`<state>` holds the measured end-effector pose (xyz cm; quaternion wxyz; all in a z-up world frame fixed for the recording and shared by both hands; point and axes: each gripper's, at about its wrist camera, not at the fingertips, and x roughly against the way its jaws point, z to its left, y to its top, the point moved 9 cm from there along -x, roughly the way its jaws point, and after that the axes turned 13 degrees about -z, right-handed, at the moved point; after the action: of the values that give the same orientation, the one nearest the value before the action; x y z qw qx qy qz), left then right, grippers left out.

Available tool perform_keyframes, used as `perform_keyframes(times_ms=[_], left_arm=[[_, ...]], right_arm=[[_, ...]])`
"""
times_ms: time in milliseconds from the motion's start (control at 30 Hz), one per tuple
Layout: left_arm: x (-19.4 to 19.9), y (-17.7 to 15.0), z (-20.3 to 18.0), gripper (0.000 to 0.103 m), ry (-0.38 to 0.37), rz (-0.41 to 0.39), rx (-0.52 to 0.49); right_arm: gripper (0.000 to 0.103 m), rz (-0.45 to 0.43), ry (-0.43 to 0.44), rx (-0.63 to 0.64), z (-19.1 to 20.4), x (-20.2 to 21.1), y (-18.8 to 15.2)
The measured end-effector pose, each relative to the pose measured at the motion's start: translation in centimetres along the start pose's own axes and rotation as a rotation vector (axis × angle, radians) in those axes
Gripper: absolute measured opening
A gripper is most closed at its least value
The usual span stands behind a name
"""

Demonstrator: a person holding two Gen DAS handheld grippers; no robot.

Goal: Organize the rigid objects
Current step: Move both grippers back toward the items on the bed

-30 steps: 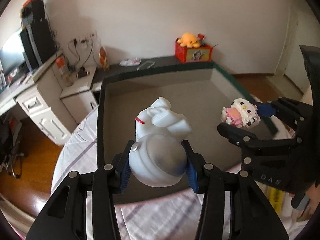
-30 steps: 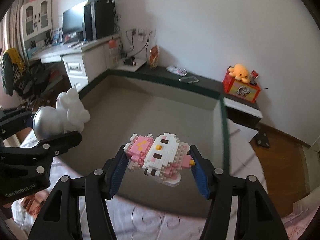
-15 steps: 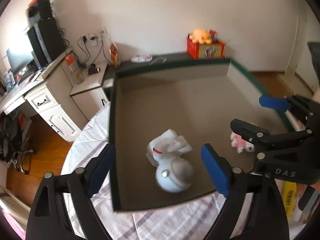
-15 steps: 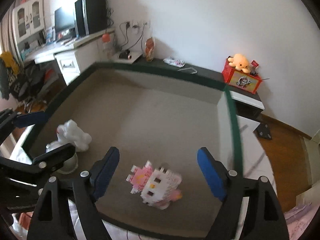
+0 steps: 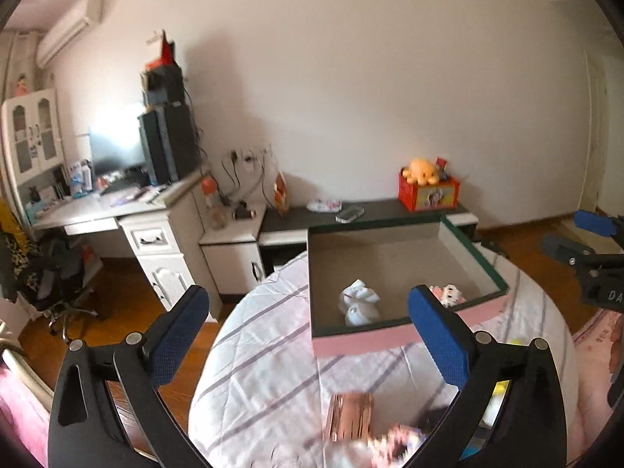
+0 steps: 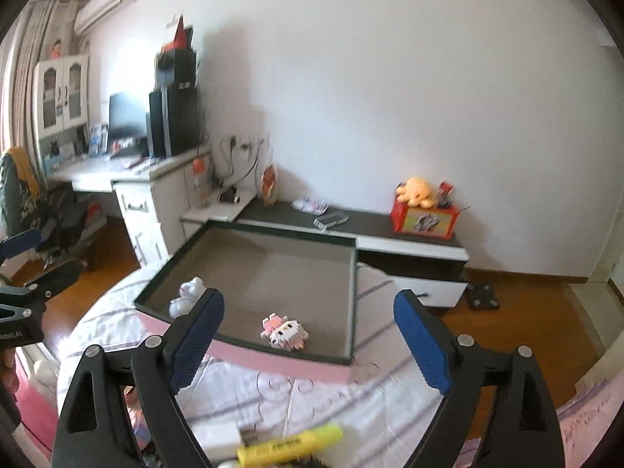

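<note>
A shallow box [image 5: 362,337] with a pink front wall and dark green rim sits on the round striped table. Inside lie a white rabbit figurine [image 5: 358,303] near the front left and a pink-and-white block cat [image 6: 284,331] near the front right. The box [image 6: 280,362] and rabbit [image 6: 187,296] also show in the right wrist view. My left gripper [image 5: 312,335] is open and empty, held back above the table's near side. My right gripper [image 6: 312,341] is open and empty, also pulled back from the box.
On the near table lie a copper-coloured shiny box [image 5: 349,417], a yellow highlighter [image 6: 288,444] and blurred small items. Behind stand a white desk [image 5: 128,226], a dark low cabinet [image 5: 370,210] with a red box and orange plush [image 5: 427,187], and a chair [image 5: 35,273] at left.
Both grippers let go of their toys into the box, opened wide, then drew back and up from the box. The rabbit and block cat now lie on the box floor.
</note>
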<state>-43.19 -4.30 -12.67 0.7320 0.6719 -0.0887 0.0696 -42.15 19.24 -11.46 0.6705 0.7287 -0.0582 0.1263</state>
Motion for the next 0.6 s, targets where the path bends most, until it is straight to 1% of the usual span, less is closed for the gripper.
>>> perform_keyframes(times_ms=[133, 233, 333, 433, 600], left_arm=[[5.4, -0.4, 0.4, 0.103, 0.009, -0.054, 0.009], [8.8, -1.1, 0.6, 0.103, 0.011, -0.075, 0.023], [11.7, -1.8, 0.4, 0.103, 0.008, -0.090, 0.040], [13.9, -2.8, -0.4, 0.103, -0.014, -0.085, 0.042], [15.8, -3.0, -1.8, 0.103, -0.048, -0.092, 0.008]], right_arm=[[0.092, -0.073, -0.050, 0.022, 0.0, 5.8, 0.3], [0.092, -0.123, -0.087, 0.019, -0.2, 9.8, 0.1], [0.092, -0.149, -0.120, 0.016, -0.2, 13.0, -0.6], [0.092, -0.158, -0.144, 0.008, -0.2, 15.1, -1.2], [0.092, -0.144, -0.157, -0.007, -0.3, 16.9, -2.0]])
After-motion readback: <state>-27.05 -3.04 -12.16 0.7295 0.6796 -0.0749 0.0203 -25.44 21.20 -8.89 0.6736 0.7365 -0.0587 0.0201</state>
